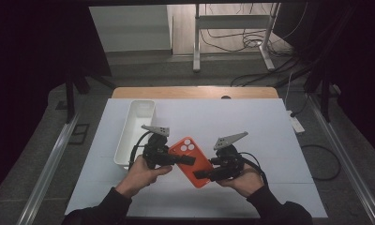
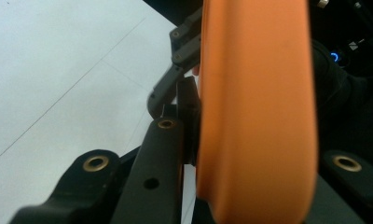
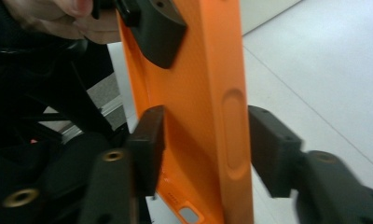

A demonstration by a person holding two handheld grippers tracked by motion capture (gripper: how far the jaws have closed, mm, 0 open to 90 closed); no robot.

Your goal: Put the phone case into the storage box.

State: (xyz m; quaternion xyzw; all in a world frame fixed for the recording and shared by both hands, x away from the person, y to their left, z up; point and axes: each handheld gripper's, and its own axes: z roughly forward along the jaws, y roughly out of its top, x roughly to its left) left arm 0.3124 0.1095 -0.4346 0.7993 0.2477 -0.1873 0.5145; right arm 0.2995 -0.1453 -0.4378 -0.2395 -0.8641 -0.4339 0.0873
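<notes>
Orange fills the front of the left gripper view: the phone case point(image 2: 257, 112) sits edge-on, pinched tight between that gripper's own black jaws, which are nearly as closed as they go. That firm clamp looks like the anchor, keeping the case steady in the air so the other tool can work on it.

Over in the high view, the case point(image 1: 191, 160) hangs above the white mat point(image 1: 270, 131), camera cut-outs facing up, tilted between the two tools. The left gripper point(image 1: 185, 160) bites its upper end near the cut-outs; the right gripper point(image 1: 200, 174) comes in at the lower end.

The right gripper view tells more. The case point(image 3: 198, 107) stands between the two pads, the left pad tucked inside the shell against the inner wall, while the right pad point(image 3: 268, 149) stands just off the outer edge beside the long button slot. So those jaws are about half shut with the case between them, but a sliver of gap shows and the grip is not yet made. Straddling the side wall suggests a second hold, perhaps to flex or hand over the case.

A white bin point(image 1: 135, 131) waits to the left of the hands, touching nothing, a likely drop spot.
</notes>
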